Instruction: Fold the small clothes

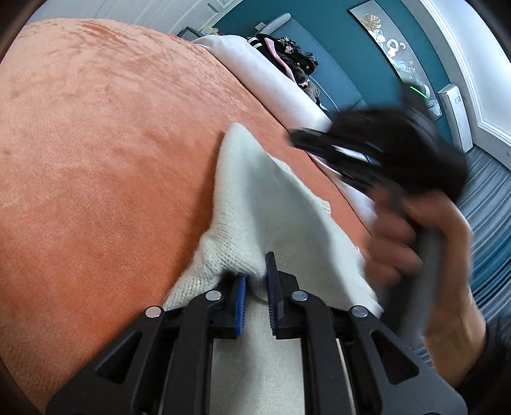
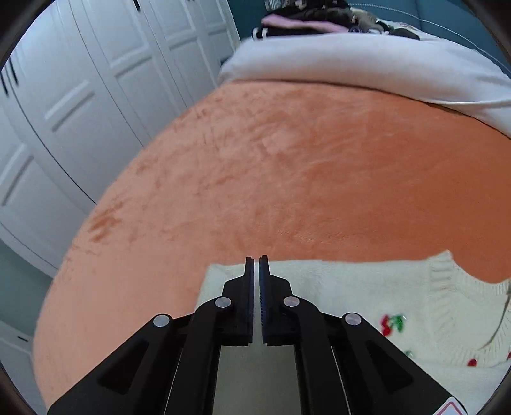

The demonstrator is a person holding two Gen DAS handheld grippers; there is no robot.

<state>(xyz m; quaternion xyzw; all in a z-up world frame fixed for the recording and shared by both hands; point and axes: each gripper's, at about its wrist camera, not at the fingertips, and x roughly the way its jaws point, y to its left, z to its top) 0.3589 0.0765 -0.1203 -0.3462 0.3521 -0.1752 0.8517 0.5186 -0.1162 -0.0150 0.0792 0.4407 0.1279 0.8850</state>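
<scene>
Left gripper (image 1: pixel 255 284) is pinching a bunched edge of the cream knit sweater (image 1: pixel 271 204), with fabric drawn up between the blue pads and a raised flap running toward 12 o'clock. Right gripper (image 2: pixel 256 281) has its pads pressed nearly together with only a hairline gap and no cloth between them; it hovers above the sweater's flat far edge. In the left wrist view this right unit appears blurred at 2 o'clock, gripped by the person's hand (image 1: pixel 412 242). The sweater lies on the orange blanket (image 2: pixel 287 166), near the operator's side of the bed, its ribbed collar and cherry motif (image 2: pixel 392 324) at 4 o'clock in the right wrist view. Judgement: a fold is in hand, held at one corner only. To do it well, the right gripper should take the matching corner so both edges travel level, carry the flap over evenly, and lay it square before release. Risk: a one-sided pull skews the knit. White bedding (image 2: pixel 367 70) and piled clothes (image 2: pixel 303 22) lie well apart at 12 o'clock.
</scene>
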